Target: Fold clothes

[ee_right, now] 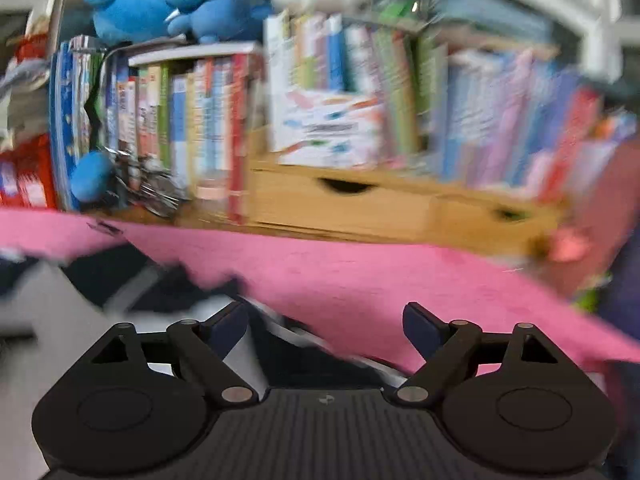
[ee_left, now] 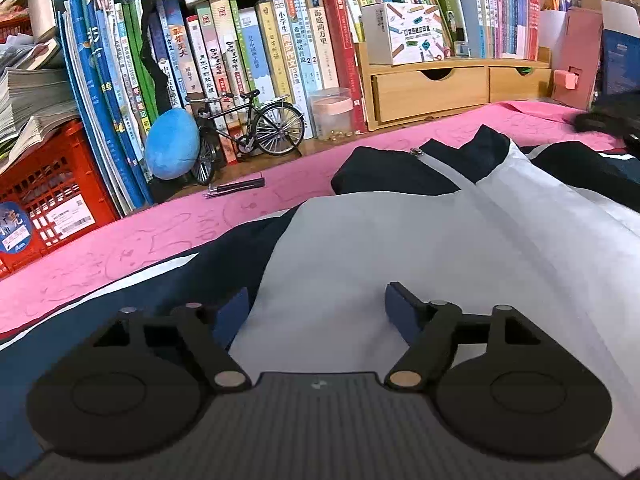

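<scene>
While the jacket (ee_left: 400, 232) lay spread on the pink cloth (ee_left: 160, 236), the left gripper (ee_left: 316, 304) hung over its pale grey panel with its jaws standing wide apart and nothing pinched between them. The grey fabric filled the gap between the two blue pads (ee_left: 400, 308), which did not press on it; the left pad sat at the seam where the grey panel met the navy sleeve. The zip (ee_left: 452, 176) ran away from the gripper towards the navy collar, which lay further off, near the far edge of the cloth.

In the right wrist view, heavily blurred, the right gripper (ee_right: 326, 324) also had its jaws spread wide and held nothing. The jacket (ee_right: 52, 312) lay to its left and below, its grey and navy folds reaching under the left finger, while bare pink cloth (ee_right: 360, 276) showed ahead between the fingertips and under the right finger.

Behind the cloth stood a row of books (ee_left: 256, 64), a model bicycle (ee_left: 248, 132), a blue plush toy (ee_left: 172, 144), a clear jar (ee_left: 332, 112) and a wooden drawer unit (ee_left: 432, 88); a red crate (ee_left: 48, 208) sat at the left.
</scene>
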Motion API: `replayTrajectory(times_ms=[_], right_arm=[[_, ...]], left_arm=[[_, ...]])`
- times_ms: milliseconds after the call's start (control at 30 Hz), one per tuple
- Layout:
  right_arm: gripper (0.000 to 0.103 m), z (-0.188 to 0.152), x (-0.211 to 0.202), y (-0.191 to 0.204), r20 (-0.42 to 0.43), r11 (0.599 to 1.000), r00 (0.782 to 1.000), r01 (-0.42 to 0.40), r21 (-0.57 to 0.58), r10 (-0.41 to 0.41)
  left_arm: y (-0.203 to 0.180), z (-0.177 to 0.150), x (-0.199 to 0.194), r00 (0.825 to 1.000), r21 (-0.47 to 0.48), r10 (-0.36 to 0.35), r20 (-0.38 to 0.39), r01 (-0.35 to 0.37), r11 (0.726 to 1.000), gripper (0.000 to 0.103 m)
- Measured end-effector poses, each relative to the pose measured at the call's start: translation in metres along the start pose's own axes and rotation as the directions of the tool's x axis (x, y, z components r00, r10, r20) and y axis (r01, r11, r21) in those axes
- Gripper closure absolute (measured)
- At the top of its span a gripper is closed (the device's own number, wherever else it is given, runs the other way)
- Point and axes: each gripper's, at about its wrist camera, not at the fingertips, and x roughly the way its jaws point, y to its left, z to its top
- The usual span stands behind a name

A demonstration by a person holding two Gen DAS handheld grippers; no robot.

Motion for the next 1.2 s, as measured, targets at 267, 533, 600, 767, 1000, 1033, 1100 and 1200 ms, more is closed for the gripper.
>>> replayTrajectory(times_ms=[267, 533, 600, 767, 1000, 1033, 1100, 1200], right_arm=[[0.014, -0.083, -0.016, -0.120, -0.143, 0.887, 0.876, 0.452, -0.093, -0.461], [0.064, -0.065, -0.052, -0.177, -0.036, 0.458, 0.457, 0.888, -0.043, -0.889], [0.018, -0.068, -0.066, -0.184, -0.022, 0.390, 0.389, 0.918, -0.069, -0.921], [0.013, -0.083, -0.083, -0.180, 0.023, 0.400, 0.407, 0.904, -0.152, -0.913], [0.013, -0.067, -0.121, -0.155, -0.016, 0.673, 0.678, 0.732, 0.107, -0.735], [0.013, -0.065, -0.128, -0.149, -0.010, 0.756, 0.767, 0.633, 0.167, -0.641], [0.013, -0.064, -0.142, -0.132, 0.027, 0.874, 0.899, 0.417, 0.249, -0.437], [0.012, -0.067, -0.164, -0.078, 0.113, 0.967, 0.979, 0.143, 0.210, -0.169]], left_arm=[[-0.003, 0.000, 0.003, 0.999, 0.009, 0.036, -0.003, -0.036, 0.999, 0.016], [-0.001, 0.000, 0.004, 0.999, -0.002, 0.054, -0.010, -0.054, 0.999, 0.010], [-0.001, 0.000, 0.004, 0.998, -0.001, 0.056, -0.010, -0.056, 0.998, 0.010], [-0.003, 0.000, 0.004, 0.997, 0.006, 0.072, -0.011, -0.072, 0.997, 0.007], [0.003, -0.001, -0.012, 0.996, 0.009, 0.093, -0.005, -0.093, 0.996, 0.008], [0.005, -0.002, -0.019, 0.996, 0.006, 0.089, -0.002, -0.089, 0.996, 0.008], [0.012, -0.005, -0.044, 0.999, -0.021, 0.034, 0.020, -0.034, 0.999, 0.008], [0.009, -0.018, -0.088, 0.997, -0.013, -0.045, 0.060, 0.046, 0.999, 0.008]])
